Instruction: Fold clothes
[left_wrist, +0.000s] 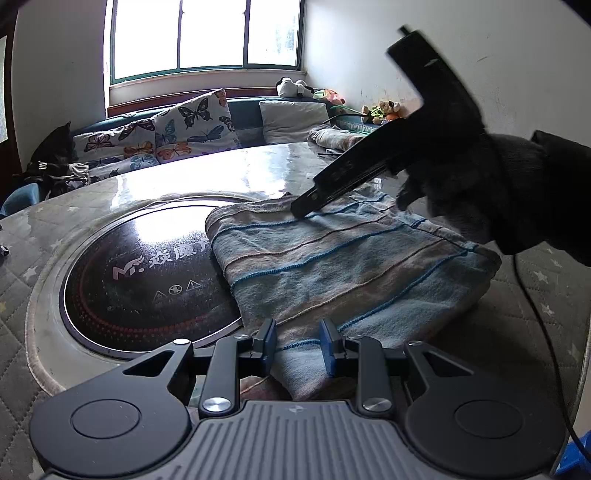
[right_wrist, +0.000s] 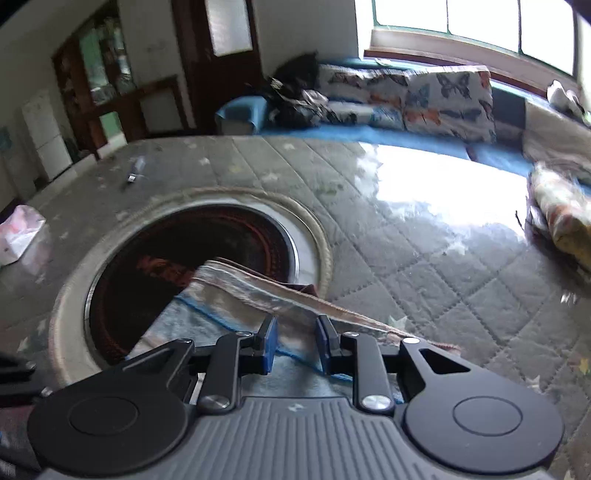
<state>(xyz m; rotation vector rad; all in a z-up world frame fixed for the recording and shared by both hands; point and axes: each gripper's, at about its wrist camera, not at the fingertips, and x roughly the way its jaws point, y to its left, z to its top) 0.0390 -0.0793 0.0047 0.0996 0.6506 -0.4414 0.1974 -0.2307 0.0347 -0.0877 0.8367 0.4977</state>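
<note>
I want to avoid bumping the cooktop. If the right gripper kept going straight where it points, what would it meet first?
Probably the striped towel: its raised far edge lies just ahead of the right gripper. The round induction cooktop comes after; blur leaves depth unclear.

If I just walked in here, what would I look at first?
Probably the striped towel, folded in the middle of the quilted table, half over a big round black cooktop. The right gripper touches down on its far edge, and the left gripper sits at its near edge. Behind, butterfly cushions line the bench under the bright window.
</note>
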